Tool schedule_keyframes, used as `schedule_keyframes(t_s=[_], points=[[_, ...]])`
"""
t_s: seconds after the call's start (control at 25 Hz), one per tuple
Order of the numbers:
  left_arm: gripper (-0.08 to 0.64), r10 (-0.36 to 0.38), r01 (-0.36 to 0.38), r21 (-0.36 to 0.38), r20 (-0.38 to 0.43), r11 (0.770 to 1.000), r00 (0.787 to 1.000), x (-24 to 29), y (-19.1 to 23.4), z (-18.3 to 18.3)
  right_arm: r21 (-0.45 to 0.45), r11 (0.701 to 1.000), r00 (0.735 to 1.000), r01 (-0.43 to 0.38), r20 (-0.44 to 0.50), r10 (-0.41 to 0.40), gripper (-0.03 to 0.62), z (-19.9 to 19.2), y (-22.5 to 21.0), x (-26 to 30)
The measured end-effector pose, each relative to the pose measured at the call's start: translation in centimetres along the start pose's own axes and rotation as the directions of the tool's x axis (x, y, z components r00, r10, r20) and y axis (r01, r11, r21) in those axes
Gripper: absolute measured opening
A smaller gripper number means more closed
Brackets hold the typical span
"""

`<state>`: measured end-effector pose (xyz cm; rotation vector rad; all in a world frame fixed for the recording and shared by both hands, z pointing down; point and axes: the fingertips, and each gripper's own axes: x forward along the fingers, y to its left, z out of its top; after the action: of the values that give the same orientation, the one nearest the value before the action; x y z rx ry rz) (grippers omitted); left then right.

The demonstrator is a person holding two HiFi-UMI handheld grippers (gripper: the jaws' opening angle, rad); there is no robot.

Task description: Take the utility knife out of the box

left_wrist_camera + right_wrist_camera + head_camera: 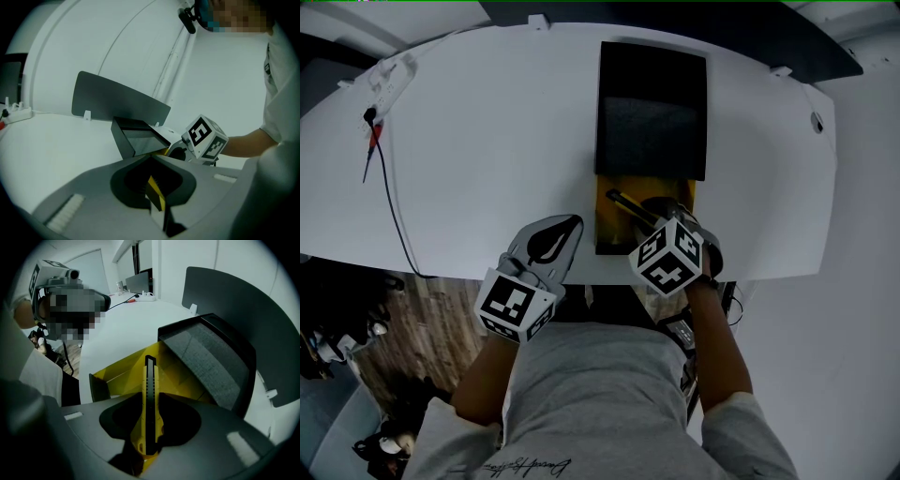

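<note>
The right tongs (654, 214) were clamped on the utility knife (150, 394), gripping it near its butt. The knife sat low over the 6 o'clock end of the open box (617, 230), not yet clear of it as far as I could judge. Its long axis ran straight out along the tongs, tip toward about 10 o'clock across the box and butt toward 4. To my eye, the way out was up and back toward the person, lifting along that line so the tip cleared the yellow walls.

The left tongs (565, 228) hovered just beside the box at its 9 o'clock side, near the edge of the surface (487, 141). They were drawn together, with a thin yellow-and-black sliver (154, 194) in the seam that I could not identify.

The knife was a slim, hard plastic bar, yellow with a ridged black slider down its spine. The box was stiff black card lined in glossy yellow. Its lid (652, 112) lay thrown open at 12 o'clock, padded with coarse grey foam. The surface was smooth, matt white and curved.
</note>
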<state>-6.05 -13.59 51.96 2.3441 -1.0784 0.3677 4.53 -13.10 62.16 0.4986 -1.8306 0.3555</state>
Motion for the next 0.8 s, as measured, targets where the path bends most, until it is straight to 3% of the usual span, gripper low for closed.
schedule_keyframes(t_s=[0.8], points=[[0.002,0.018,-0.026,0.080,0.090,0.996,0.996,-3.0,-3.4,3.9,0.112,0.992,0.973,0.060,0.215,-0.083,0.132,1.7,0.4,-7.9]])
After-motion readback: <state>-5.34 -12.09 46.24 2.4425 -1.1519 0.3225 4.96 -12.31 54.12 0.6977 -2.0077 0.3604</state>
